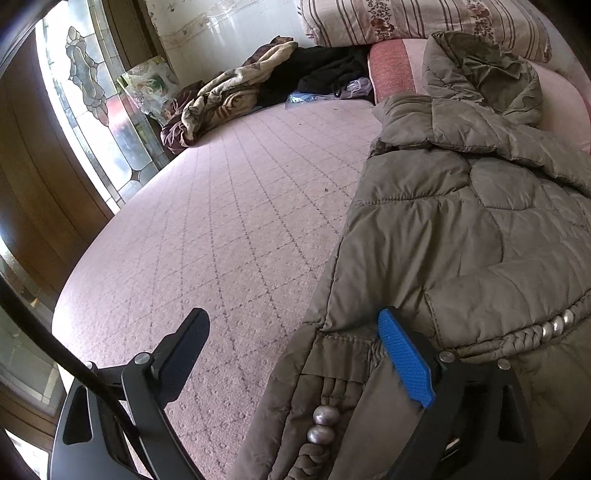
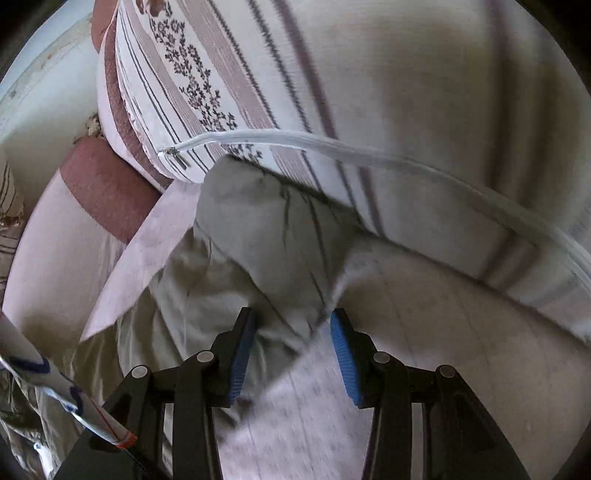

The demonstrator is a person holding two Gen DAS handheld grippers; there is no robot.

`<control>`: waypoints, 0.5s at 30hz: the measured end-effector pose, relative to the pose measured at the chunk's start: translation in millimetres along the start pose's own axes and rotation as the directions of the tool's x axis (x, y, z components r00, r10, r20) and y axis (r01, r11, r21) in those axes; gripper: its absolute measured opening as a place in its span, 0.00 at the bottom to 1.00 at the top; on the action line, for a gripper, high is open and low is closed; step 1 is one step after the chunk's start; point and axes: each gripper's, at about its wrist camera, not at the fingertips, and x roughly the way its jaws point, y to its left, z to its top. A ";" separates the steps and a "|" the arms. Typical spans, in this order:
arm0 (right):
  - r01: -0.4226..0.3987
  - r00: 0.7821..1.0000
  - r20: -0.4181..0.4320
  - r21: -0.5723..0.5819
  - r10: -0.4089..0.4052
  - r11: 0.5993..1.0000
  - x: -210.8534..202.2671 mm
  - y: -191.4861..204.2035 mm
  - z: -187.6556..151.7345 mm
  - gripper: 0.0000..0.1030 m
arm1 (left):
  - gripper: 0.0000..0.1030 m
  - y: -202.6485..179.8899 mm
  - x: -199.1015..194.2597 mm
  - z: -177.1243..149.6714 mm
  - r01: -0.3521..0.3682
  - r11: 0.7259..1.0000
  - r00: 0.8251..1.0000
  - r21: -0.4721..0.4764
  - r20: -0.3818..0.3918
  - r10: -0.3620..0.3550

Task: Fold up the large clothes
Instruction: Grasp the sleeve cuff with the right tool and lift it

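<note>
An olive-brown quilted jacket lies on the pink quilted bed, its hood toward the pillows and its hem with metal beads near the camera. My left gripper is open, its jaws wide apart over the jacket's left hem corner; the blue pad rests against the fabric. In the right wrist view a pale olive part of the jacket lies under a striped pillow. My right gripper is open, its jaws on either side of the fabric's edge.
A heap of beige and dark clothes lies at the bed's far end by the wall. A stained-glass window stands to the left. A striped floral pillow and a pink bolster lie beyond the jacket. The pillow's white zipper runs close above the right gripper.
</note>
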 end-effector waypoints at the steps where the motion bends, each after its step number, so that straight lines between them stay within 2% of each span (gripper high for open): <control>1: 0.002 1.000 0.001 -0.003 -0.002 1.000 2.4 1.1 3.3 0.29 | 0.90 -0.6 0.1 0.1 -0.003 1.000 1.000 0.003 0.000 0.003; 4: 0.014 1.000 -0.004 0.004 -0.014 1.000 -0.7 2.6 11.8 0.12 | 0.90 -0.9 0.2 0.4 -0.005 1.000 1.000 0.005 0.001 0.005; 8: 0.123 0.990 0.089 -0.121 -0.113 0.985 -35.2 21.8 19.4 0.08 | 0.90 0.3 0.6 0.1 0.012 1.000 1.000 -0.008 -0.003 -0.012; 12: 0.159 0.978 0.156 -0.133 -0.138 0.978 -76.7 31.4 26.5 0.07 | 0.90 5.7 2.2 -0.3 0.039 0.999 0.999 -0.031 -0.011 -0.039; 15: 0.152 0.973 0.197 -0.162 -0.119 0.975 -110.9 46.7 26.6 0.07 | 0.90 9.6 3.2 -1.0 0.062 0.997 0.998 -0.047 -0.014 -0.063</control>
